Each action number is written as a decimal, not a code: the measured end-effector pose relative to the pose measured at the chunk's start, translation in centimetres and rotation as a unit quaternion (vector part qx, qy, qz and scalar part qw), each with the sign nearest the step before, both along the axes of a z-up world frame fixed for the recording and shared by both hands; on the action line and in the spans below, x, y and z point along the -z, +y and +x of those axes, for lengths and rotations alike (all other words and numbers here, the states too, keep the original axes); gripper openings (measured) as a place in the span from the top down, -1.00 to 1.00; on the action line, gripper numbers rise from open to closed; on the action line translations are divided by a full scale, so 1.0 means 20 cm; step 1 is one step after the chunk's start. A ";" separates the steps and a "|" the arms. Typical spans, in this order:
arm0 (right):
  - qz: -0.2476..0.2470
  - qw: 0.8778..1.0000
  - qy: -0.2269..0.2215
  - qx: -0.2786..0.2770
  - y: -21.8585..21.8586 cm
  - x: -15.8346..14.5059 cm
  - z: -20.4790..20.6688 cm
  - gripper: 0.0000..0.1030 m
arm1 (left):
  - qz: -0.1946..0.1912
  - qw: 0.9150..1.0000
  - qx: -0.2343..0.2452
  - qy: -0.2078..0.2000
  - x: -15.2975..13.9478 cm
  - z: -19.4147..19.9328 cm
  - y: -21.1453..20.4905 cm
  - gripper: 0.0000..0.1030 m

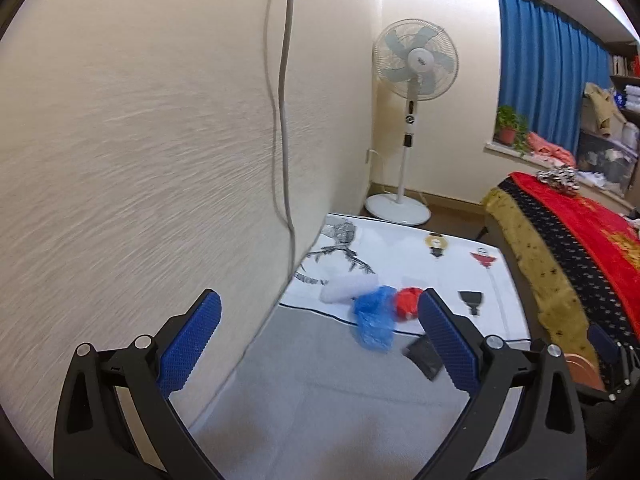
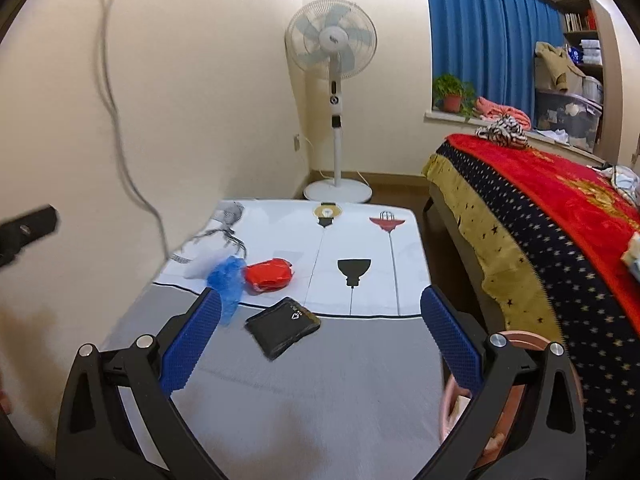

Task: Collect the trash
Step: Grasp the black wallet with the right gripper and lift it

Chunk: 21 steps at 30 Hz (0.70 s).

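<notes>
Evidently collection is only starting: both the left gripper [image 1: 319,322] and right gripper [image 2: 321,318] hang wide apart and empty over the table [image 2: 320,392]. Nearest lies a black packet [image 2: 283,327]; farther left sit red wrapper [image 2: 269,275], blue plastic [image 2: 227,280] and white scrap [image 1: 348,288]. Next, I judge, comes closing on the packet.

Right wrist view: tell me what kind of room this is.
Most likely a bedroom in a home. A bed with a red blanket stands along the right, a pedestal fan is in the corner, and blue curtains hang over a window sill with a potted plant.
</notes>
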State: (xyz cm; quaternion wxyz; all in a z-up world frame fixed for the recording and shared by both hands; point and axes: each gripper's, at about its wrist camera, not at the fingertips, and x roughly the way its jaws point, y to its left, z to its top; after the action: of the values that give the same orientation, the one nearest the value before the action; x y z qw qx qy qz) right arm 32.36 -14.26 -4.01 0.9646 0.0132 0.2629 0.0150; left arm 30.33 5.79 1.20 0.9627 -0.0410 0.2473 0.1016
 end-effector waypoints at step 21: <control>0.002 0.992 0.129 0.000 0.18 0.60 0.67 -0.90 | 0.001 0.998 -0.042 0.048 0.15 0.27 0.15 -0.85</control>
State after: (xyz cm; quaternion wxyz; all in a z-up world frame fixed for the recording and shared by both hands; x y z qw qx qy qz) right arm 45.75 -10.73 -16.00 0.9225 0.0175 0.3854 0.0137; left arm 35.66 8.79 -1.83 0.9446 -0.0451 0.2915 0.1436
